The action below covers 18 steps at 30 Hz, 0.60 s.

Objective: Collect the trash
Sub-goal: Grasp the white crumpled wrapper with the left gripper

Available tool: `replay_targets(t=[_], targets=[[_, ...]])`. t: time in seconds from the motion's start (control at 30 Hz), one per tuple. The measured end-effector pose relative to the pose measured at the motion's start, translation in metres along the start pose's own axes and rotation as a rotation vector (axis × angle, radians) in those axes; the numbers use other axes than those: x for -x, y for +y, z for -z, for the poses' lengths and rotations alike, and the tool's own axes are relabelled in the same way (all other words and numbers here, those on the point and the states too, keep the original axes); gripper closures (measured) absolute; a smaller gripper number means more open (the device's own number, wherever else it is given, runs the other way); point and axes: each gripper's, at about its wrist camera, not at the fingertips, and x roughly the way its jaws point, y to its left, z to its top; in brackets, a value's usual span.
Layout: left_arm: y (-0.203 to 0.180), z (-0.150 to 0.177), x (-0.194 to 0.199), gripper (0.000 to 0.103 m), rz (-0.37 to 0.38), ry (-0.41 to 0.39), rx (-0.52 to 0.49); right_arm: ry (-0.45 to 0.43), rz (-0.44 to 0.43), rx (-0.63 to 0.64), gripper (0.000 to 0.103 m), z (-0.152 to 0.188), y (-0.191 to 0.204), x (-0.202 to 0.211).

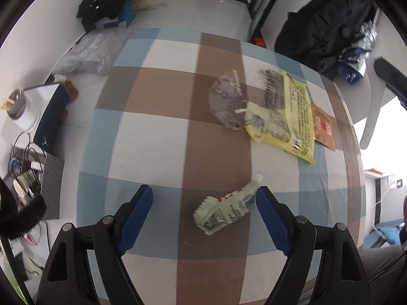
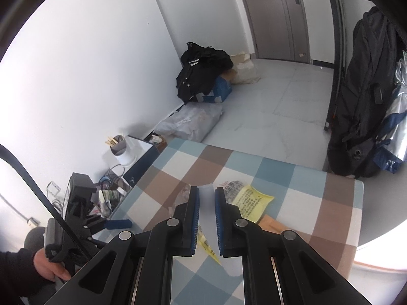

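Crumpled green wrapper (image 1: 226, 209), print illegible, on checked surface (image 1: 152, 132) between spread left hand-held gripper (image 1: 204, 219); yellow printed bag (image 1: 292, 117) beyond it. Right hand-held gripper (image 2: 205, 222) nearly closed, gripping nothing visible.

Left gripper (image 1: 203, 200) angled steeply down, jaws wide, right gripper (image 2: 205, 198) jaws clamped on something pale

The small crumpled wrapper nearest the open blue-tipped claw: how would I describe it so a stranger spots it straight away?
Start at the checked tablecloth in blue, white and brown. On the near part of its brown stripe, between the open left gripper's fingers, lies the pale green wrapper. Unlike the flat yellow bag and clear wrapper farther back, it is crumpled, lies alone, and shows a bit of red.
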Motion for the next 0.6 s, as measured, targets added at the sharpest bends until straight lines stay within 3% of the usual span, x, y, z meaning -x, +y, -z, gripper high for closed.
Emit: replay_targets(t=[0.3,0.5,0.6], targets=[[-0.011,0.007,-0.001,0.022,-0.044,-0.017,-0.084,-0.006,0.01,-0.006,0.092,0.002,-0.004,0.008],[-0.027,0.014,-0.004,0.03,-0.126,-0.027,-0.193,-0.008,0.013,-0.014,0.092,0.003,-0.008,0.011],[-0.031,0.013,-0.003,0.043,-0.125,-0.037,-0.221,-0.004,0.014,-0.019,0.092,0.003,-0.008,0.012]])
